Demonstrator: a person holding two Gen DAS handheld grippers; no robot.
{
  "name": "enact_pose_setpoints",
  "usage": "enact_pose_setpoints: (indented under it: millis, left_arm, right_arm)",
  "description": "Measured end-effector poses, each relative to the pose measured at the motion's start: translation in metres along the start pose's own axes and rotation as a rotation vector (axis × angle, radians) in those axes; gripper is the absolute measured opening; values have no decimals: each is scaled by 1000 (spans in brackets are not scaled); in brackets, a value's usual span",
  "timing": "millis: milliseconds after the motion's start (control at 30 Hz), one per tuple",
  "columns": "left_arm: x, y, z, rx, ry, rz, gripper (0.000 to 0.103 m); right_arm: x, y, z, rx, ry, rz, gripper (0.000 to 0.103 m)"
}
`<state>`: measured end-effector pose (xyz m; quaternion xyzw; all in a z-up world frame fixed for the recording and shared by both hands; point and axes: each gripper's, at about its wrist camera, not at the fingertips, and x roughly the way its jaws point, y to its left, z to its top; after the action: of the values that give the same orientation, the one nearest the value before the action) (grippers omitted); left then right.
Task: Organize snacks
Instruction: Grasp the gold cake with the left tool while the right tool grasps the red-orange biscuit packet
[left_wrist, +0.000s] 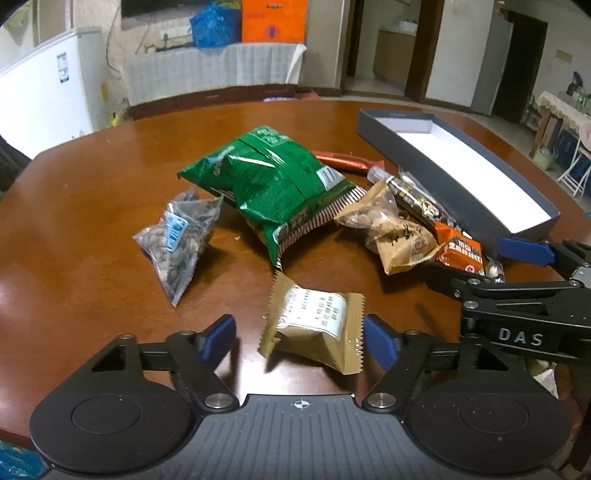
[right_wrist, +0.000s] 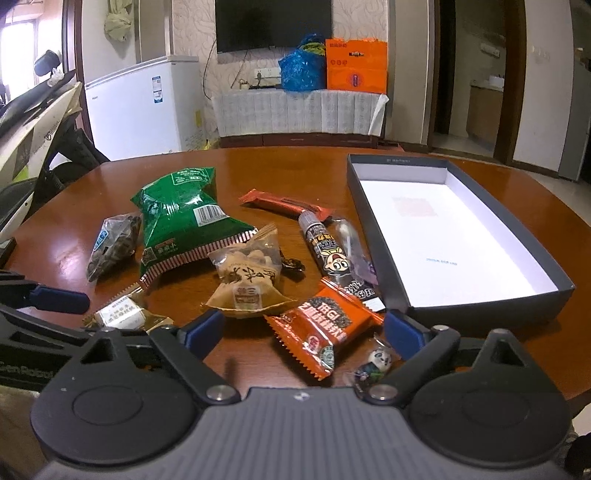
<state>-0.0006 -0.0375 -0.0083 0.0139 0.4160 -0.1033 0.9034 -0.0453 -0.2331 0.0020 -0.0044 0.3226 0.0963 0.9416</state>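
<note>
Left wrist view: left gripper (left_wrist: 301, 338) sits low over the table (left_wrist: 92, 177) w/ the gold cake packet (left_wrist: 316, 334) between its blue pads. Jaws apart; right pad looks at or just beside the packet's serrated edge, left pad clearly off it, so no clamp yet.

Handling, as a judgement: packet is prob. light, a crinkly foil-type wrapper round one soft pastry. Film will be slick and will buckle, contents crush easily. Best hold is across the middle of the body, where the filling gives the pads sth to bite on, w/ a gentle squeeze; the flat sealed ends would just fold.

Looks: matte gold-tan wrapper, zigzag-cut seals at both ends, white label w/ small print across the front, one end lifted off the wood.

Right wrist view: right gripper (right_wrist: 303, 328) also wide apart, holding nothing, an orange snack packet (right_wrist: 325, 326) lying on the table between its pads; that one looks flat, stiff-ish, light. Gold packet shows there too at lower left, near the left gripper's finger.

Dark box (right_wrist: 546, 295) w/ white lining stands empty at right, near the orange packet, well apart from the gold one. Green bag (left_wrist: 269, 184) lies mid-table, beyond the gold packet.
</note>
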Motion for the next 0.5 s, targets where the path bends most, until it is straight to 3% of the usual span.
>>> enact_pose_setpoints:
  millis: [233,500]
  left_arm:
    - [5,1,0,-7,18,-10,61]
    - [6,8,2,-48,9,-28,56]
  right_arm:
    - [12,6,-2,-30,5,-41,78]
    - [26,2,-3,8,42,-53,76]
